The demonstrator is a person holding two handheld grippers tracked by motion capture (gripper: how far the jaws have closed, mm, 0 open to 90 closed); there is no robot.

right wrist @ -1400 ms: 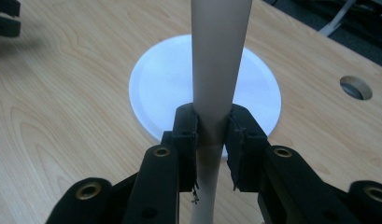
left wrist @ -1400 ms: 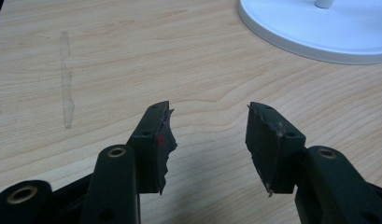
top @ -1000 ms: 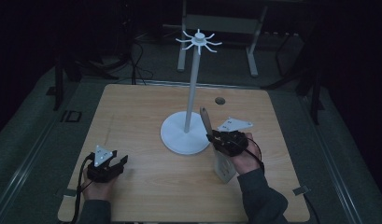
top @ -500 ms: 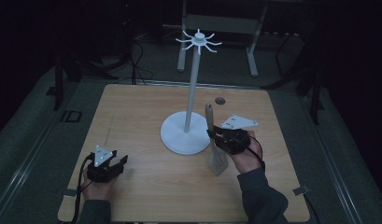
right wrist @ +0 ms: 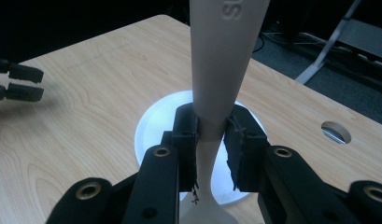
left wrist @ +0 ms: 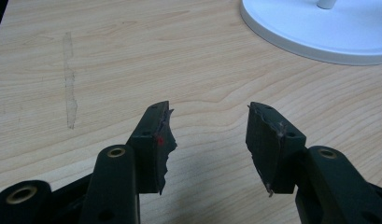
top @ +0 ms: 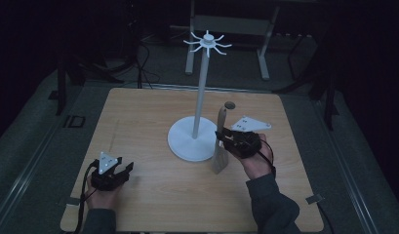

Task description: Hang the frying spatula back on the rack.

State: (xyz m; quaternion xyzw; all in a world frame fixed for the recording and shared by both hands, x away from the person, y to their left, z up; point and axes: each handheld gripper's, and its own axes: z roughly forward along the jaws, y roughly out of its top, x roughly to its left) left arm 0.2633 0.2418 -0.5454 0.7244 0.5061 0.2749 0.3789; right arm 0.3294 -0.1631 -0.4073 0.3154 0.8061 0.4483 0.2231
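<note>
Grey spatula (top: 220,146) handle crops above right gripper (right wrist: 211,140).

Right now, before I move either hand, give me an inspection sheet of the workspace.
Surface: light wooden table, one pale streak at its left side, a round hole near the far edge.
Job's things: white stand with a round base and spoked top, upright mid-table; pale spatula held upright beside the base, blade end down.
Clutter: nothing seen.
Grippers: right gripper shut on the spatula's narrow neck; left gripper open, nothing between its jaws, low over the table's near left.
Cables: one trails from each gripper toward the person; more lie on the floor beyond the table.
Surroundings: dark room, grey floor, metal frame legs behind the table.
</note>
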